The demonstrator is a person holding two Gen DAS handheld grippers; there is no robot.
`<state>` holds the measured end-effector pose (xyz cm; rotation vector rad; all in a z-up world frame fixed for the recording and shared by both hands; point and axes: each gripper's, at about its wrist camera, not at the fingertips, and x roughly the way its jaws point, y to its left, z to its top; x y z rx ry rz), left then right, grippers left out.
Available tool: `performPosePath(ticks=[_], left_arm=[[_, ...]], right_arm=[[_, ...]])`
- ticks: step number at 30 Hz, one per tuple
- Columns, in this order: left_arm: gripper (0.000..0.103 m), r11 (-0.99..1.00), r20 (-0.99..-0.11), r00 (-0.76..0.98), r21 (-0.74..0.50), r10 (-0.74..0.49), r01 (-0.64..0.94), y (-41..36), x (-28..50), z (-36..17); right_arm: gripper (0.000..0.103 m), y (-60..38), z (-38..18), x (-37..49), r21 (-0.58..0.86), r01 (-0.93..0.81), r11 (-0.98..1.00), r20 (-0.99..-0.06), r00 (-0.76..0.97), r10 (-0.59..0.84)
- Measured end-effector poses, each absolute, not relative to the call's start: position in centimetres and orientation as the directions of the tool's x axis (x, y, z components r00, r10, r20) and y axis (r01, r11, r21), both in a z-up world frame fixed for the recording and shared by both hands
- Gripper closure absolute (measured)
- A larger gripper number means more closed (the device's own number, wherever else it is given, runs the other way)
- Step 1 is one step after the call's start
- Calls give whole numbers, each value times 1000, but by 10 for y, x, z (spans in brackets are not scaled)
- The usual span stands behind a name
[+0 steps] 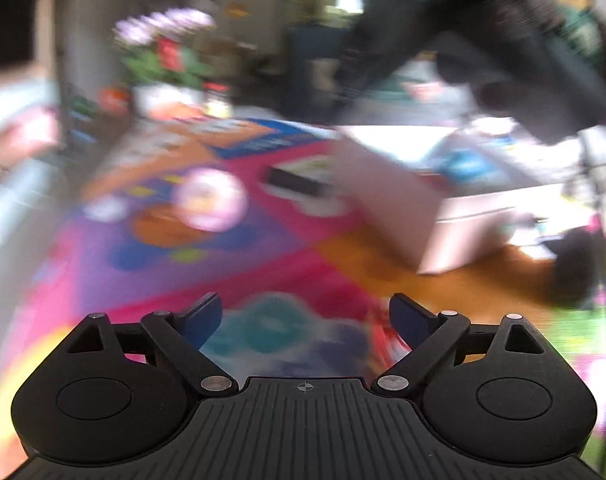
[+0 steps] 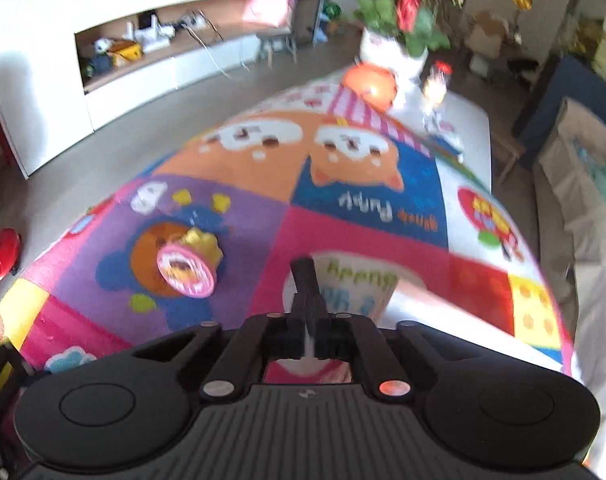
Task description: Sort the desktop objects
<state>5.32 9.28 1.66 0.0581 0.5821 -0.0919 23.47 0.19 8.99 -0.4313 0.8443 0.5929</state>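
Observation:
The picture from the left wrist is blurred. My left gripper (image 1: 305, 304) hangs open over a colourful patchwork mat (image 1: 151, 280), with nothing between its blue pads (image 1: 205, 314). Ahead of it lie a round pink toy (image 1: 211, 200) and a flat black object (image 1: 297, 182) on a white patch. My right gripper (image 2: 305, 276) is shut, its black fingers pressed together above the mat (image 2: 343, 216); I make out nothing between them. The pink toy (image 2: 187, 274) with a gold crown-like piece (image 2: 205, 244) lies to its left.
A pale open box (image 1: 403, 208) stands right of the black object, its edge (image 2: 419, 294) showing beside my right fingers. A flower pot (image 2: 395, 40) and an orange ball (image 2: 369, 84) sit at the mat's far end. The dark right arm (image 1: 483, 40) hangs above the box. White shelves (image 2: 143, 20) line the wall.

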Motion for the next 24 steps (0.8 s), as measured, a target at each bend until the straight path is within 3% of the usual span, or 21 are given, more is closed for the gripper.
performPosePath(ticks=[4,6,9,14,18,24], left_arm=[[5,1000,-558,830,0,-9,10,106,52,17],[3,999,-564,825,-33,-19,0,113,51,14],[3,997,-565,823,-79,-58,16,121,50,12],[3,987,-559,825,-162,-84,-10,132,50,7],[2,974,-546,831,-223,-105,-23,139,47,7],[2,974,-528,844,-222,-90,-35,139,44,8]], right_arm=[[68,8,75,250,-74,-629,774,-807,494,324],[67,17,64,259,-65,-624,778,-819,479,316],[58,43,43,275,-140,-614,777,-826,505,251],[58,66,12,316,-130,-559,819,-871,459,174],[77,65,14,320,-37,-599,800,-892,380,243],[80,42,29,265,2,-661,750,-874,364,323]])
